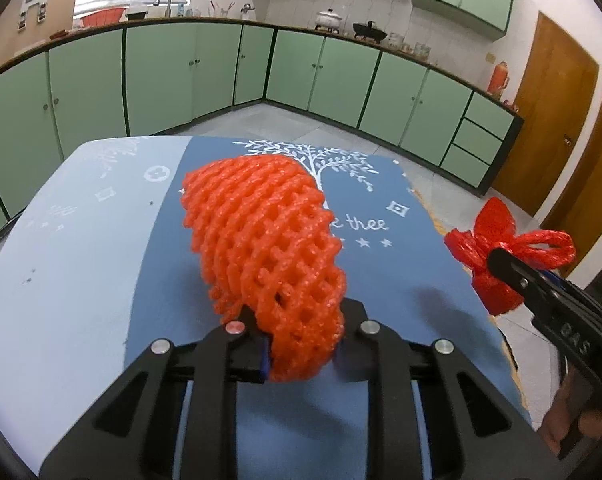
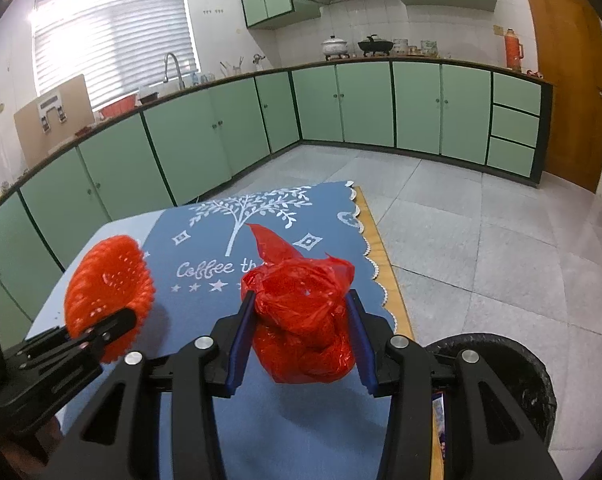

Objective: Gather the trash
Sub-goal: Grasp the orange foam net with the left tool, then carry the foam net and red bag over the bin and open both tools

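**Both grippers loaded, bin waiting at the near right**

Your left gripper [image 1: 301, 344] is clenched on the near end of the orange foam net [image 1: 261, 248]; its jaws stand close together and squash the mesh between them. Held by one end, the net sticks out away from you above the blue tablecloth [image 1: 101, 280], and its shadow underneath suggests it is lifted clear, though you cannot be sure the far end is off the cloth.

Your right gripper [image 2: 301, 340] grasps the red plastic bag [image 2: 301, 320] across its middle, both blue pads [image 2: 243, 332] pressing its sides. The jaws sit fairly wide because the crumpled bag is bulky. Its twisted top stands up above the fingers, and its belly hangs over the cloth.

Carrying one piece in each hand likely lets you empty both in one trip. The black bin [image 2: 533, 380] stands on the floor at the near right, just beside the table edge [image 2: 381, 248] and close to your right gripper, so the bag is probably the first to go in.

Hard to judge:
- The bin is mostly cut off by the right gripper's frame; only part of the rim and a scrap of something inside show.
- What the bag holds cannot be seen.
- The near part of the table is hidden behind both grippers, so you cannot tell whether more trash lies there.
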The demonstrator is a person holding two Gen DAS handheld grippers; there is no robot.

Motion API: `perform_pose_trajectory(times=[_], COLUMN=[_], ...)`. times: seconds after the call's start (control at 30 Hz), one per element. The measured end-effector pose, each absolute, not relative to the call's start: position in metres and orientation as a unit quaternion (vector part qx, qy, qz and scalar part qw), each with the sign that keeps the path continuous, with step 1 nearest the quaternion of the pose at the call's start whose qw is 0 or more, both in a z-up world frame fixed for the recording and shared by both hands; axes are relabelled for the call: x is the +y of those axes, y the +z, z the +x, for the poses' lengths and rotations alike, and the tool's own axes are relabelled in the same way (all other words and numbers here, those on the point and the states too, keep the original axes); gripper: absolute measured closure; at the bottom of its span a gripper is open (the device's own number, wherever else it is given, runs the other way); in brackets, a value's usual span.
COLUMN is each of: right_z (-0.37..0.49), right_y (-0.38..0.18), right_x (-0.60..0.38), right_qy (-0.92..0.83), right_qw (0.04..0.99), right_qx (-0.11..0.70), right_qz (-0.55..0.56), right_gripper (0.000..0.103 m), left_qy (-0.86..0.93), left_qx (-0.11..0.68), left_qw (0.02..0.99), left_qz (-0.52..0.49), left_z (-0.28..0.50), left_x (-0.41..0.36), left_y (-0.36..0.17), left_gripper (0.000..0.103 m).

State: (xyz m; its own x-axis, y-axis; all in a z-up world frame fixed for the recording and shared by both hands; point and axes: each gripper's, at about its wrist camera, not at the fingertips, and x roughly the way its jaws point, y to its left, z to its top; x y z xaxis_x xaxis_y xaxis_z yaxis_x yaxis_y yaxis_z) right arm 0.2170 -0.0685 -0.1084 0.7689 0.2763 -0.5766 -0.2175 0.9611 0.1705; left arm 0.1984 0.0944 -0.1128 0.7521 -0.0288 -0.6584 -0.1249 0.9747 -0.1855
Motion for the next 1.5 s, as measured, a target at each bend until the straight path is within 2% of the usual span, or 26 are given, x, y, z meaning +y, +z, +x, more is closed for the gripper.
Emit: perform_pose_trajectory(times=[0.33, 0.7, 1.03, 1.3, 1.4, 1.5], right_z=[0.167, 0.126, 0.113, 0.12, 0.126, 0.131], right_y=[-0.096, -0.096, -0.123, -0.156, -0.167, -0.175], right_x=[-0.105, -0.211, -0.286, -0.318, -0.325, -0.327], right_qy=[0.108, 0.011, -0.062, -0.089, -0.095, -0.098], right_qw=[0.948, 0.952, 0.941, 0.928, 0.924, 0.921], right_qx=[0.296, 0.295, 0.319, 0.344, 0.353, 0.36], right_qz=[0.055, 0.082, 0.094, 0.112, 0.115, 0.116], right_gripper=[0.059, 0.059, 0.059, 0.059, 0.059, 0.059], left_qy=[-0.053, -0.179, -0.254, -0.264, -0.26, -0.261], left_qx=[0.346, 0.35, 0.377, 0.401, 0.409, 0.421], left_qw=[0.933, 0.919, 0.891, 0.877, 0.874, 0.868], left_qz=[-0.081, -0.03, -0.001, 0.022, 0.028, 0.031], left_z=[0.164, 0.153, 0.178, 0.206, 0.211, 0.217], left_x=[0.043, -0.078, -0.165, -0.197, -0.2, -0.202], left_y=[-0.093, -0.098, -0.124, -0.153, -0.163, -0.168], left_gripper=[0.083, 0.083, 0.083, 0.082, 0.08, 0.073])
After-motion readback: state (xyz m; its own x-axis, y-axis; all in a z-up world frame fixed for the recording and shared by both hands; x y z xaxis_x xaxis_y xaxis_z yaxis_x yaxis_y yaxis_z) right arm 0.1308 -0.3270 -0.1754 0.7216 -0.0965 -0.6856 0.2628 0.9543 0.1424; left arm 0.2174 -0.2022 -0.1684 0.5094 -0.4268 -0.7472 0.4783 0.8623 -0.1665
